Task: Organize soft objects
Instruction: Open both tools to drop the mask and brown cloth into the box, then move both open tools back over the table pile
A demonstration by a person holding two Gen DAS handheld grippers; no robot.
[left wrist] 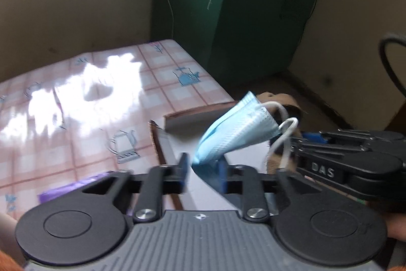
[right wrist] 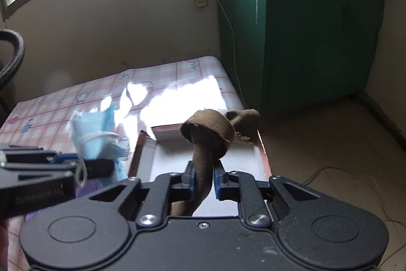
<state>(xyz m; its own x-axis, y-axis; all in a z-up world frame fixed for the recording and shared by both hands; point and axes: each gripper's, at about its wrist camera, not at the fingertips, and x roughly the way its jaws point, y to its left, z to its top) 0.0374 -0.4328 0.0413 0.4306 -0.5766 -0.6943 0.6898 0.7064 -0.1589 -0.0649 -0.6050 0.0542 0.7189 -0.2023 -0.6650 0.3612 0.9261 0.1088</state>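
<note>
Left gripper (left wrist: 203,170) lower centre, jaws parted, mask (left wrist: 236,133) between | right gripper (right wrist: 204,175) loosely round brown strap (right wrist: 203,161) | box (right wrist: 162,144) below | both light, limp; grip bunched middles.

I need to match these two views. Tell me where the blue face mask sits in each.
Left wrist: blue face mask at centre, rising from between the left gripper fingers.
Right wrist: the mask at left, above the left gripper.
Shared landmark: green cabinet behind the table.
</note>
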